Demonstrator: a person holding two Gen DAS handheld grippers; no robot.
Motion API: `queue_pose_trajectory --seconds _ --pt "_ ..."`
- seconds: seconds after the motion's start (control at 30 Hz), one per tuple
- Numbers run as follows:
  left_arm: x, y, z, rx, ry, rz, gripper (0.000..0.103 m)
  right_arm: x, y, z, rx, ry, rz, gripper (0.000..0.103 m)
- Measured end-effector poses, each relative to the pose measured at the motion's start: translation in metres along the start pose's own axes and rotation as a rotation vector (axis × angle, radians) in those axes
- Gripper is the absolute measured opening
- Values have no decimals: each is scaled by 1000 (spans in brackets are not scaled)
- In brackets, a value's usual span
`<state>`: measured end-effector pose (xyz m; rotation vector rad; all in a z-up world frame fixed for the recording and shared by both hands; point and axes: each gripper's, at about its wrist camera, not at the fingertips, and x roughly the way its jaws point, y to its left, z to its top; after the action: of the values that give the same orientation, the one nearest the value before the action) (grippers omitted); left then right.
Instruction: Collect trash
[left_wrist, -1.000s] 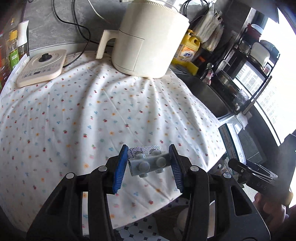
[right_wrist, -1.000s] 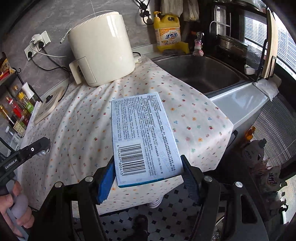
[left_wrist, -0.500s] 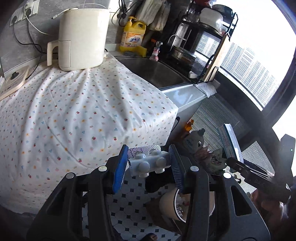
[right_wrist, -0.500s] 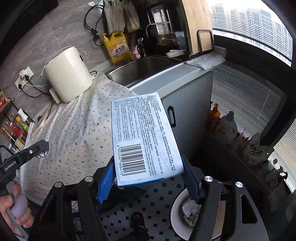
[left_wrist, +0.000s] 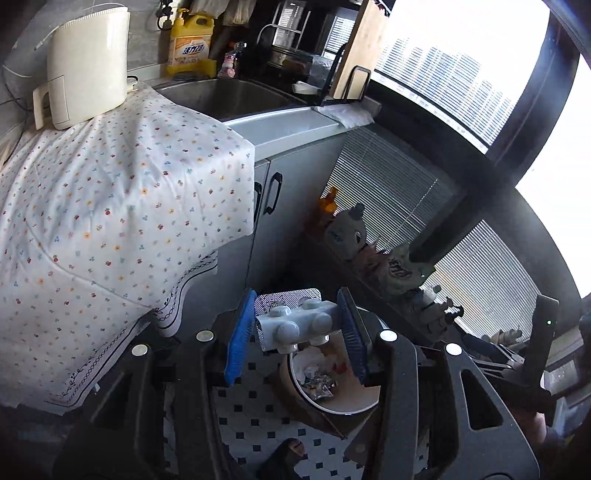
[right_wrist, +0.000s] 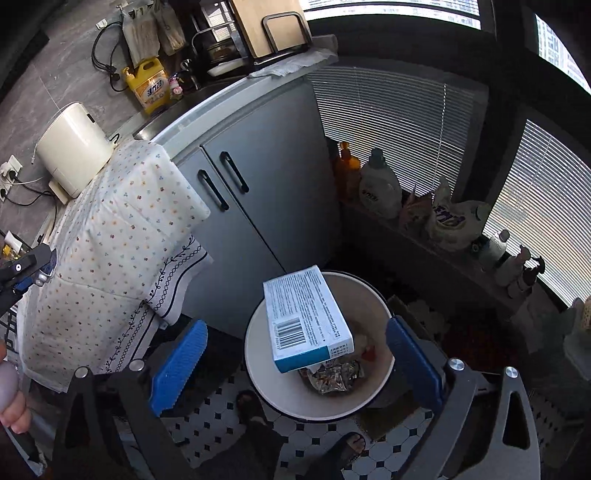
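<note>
The right gripper (right_wrist: 295, 354) points down over the round white bin (right_wrist: 258, 354), and its jaws are opening: the blue pads (right_wrist: 177, 369) stand wide apart with clear gaps on both sides of the light blue carton (right_wrist: 306, 317), which touches neither pad and hangs tilted, barcode side up, above the bin's mouth. Under the carton, at the bottom of the bin, lie a crumpled foil wrapper (right_wrist: 334, 373), some white crumpled paper and a small red scrap (right_wrist: 369, 352). The left gripper (left_wrist: 297, 328) is closed on a grey studded plastic piece (left_wrist: 295, 326), pressed between both blue pads, with a silver blister sheet (left_wrist: 286, 297) just behind it; whether the pads also pinch that sheet cannot be told. In the left wrist view this load hangs above the near rim of the same bin (left_wrist: 332, 408), where the foil and paper scraps show again. The bin stands on a black-and-white tiled floor (right_wrist: 317, 443) just in front of a grey cabinet (right_wrist: 266, 177) with two black handles. Beside the cabinet a flower-printed cloth (left_wrist: 110, 206) drapes over the counter edge, bearing a cream appliance (left_wrist: 86, 66). A steel sink (left_wrist: 221, 96) sits beyond it, with a yellow detergent jug (left_wrist: 190, 44) at its back.
</note>
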<state>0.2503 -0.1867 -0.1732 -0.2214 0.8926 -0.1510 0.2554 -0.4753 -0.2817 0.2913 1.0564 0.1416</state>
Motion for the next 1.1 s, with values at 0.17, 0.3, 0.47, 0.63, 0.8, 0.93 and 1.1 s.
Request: queue_pose_trajectory --seconds 0.17,0.3,0.47,0.63,0.8,0.93,1.1 --pt "13 -27 -12 31 34 -31 45 -13 -52 -21 104 13 -35 95" --pt "21 -48 -16 46 54 -66 45 -31 -69 -28 130 -3 -46 95" --pt "32 -79 -17 77 73 -119 46 -54 -78 -27 138 -40 -53 94" --pt "45 -108 -19 95 93 -170 46 -77 -80 -26 125 -74 -61 94" --pt "57 -122 -21 94 123 -213 55 -90 -85 -29 124 -83 -70 94" --pt "56 -115 -22 50 122 -223 72 -92 -88 -30 125 -82 -65 94" --pt "39 -98 -25 36 104 -178 78 -88 -83 -30 118 -74 -30 95"
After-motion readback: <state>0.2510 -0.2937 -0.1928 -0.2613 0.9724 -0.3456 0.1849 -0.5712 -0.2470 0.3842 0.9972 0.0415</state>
